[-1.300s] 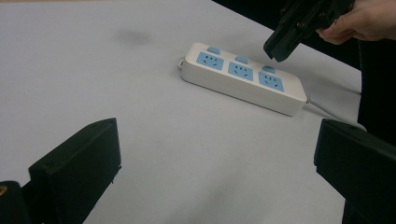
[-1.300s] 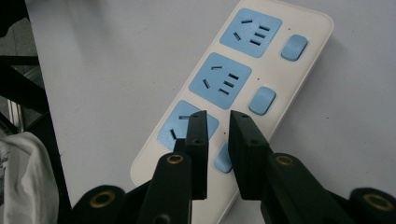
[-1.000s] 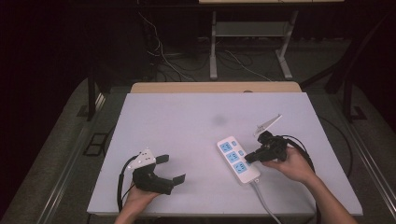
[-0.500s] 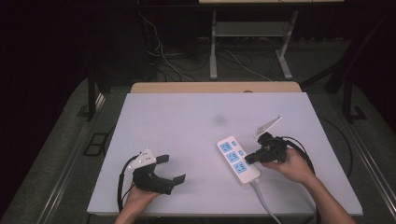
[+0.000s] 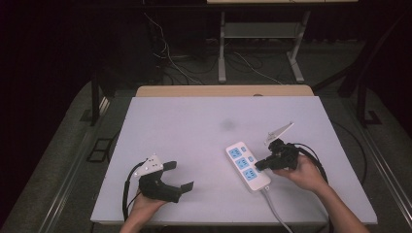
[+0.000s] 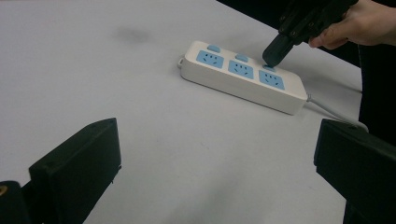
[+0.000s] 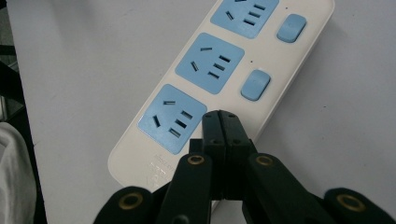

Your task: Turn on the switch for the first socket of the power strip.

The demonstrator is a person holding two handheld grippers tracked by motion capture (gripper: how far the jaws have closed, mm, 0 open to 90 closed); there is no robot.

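Dark floor strewn with cables (image 5: 194,58) was seen beyond the white tabletop (image 5: 194,131). On the right half of the tabletop a white power strip (image 5: 247,166) with three blue sockets and blue switches was laid diagonally, its cord (image 5: 274,208) led toward the near edge. The right gripper (image 5: 259,166) was held with its jaws fully closed together, nothing clamped between them, and their joined tip was set down on the strip at the switch (image 6: 270,68) nearest the cord end. The left gripper (image 5: 180,175) was rested near the front left of the tabletop, well apart from the strip, its jaws spread wide and empty.
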